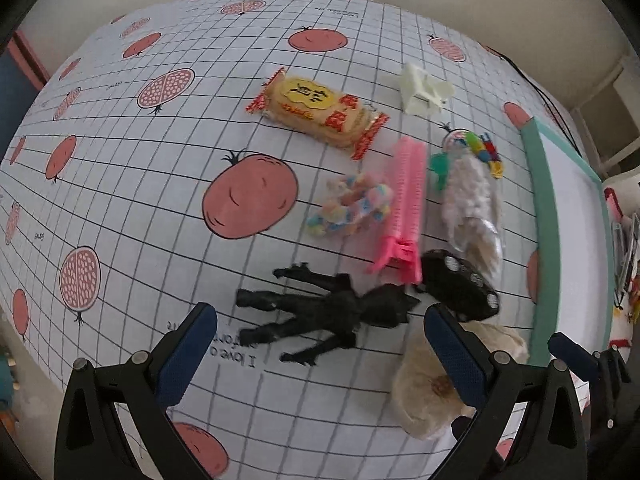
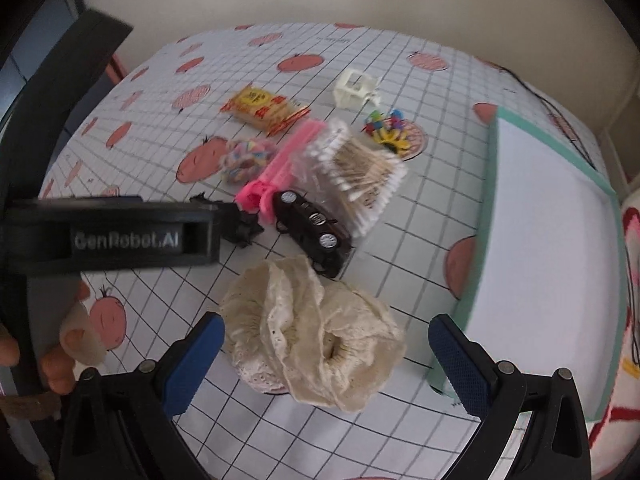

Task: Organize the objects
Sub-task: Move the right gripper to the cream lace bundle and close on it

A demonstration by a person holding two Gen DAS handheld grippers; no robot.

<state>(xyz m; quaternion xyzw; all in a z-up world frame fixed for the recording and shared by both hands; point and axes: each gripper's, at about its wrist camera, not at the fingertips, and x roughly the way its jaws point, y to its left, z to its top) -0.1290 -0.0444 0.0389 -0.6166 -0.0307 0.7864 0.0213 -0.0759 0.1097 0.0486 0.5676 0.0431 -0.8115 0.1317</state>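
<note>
My left gripper [image 1: 320, 344] is open and empty, just above a black action figure [image 1: 320, 312] lying on the tablecloth. My right gripper [image 2: 326, 356] is open around a cream lace scrunchie [image 2: 316, 332], which also shows in the left wrist view [image 1: 424, 384]. Beyond it lie a black toy car [image 2: 314, 230], a bag of cotton swabs [image 2: 356, 168], a pink comb [image 2: 280, 164], a pastel scrunchie [image 2: 248, 156], a cracker packet [image 2: 266, 110], a cream plastic clip [image 2: 356, 86] and colourful hair ties [image 2: 388, 128].
A white tray with a green rim [image 2: 484, 216] stands at the right on the pomegranate-print tablecloth [image 2: 400, 264]. The left gripper's body [image 2: 120, 232] and the hand that holds it fill the left side of the right wrist view.
</note>
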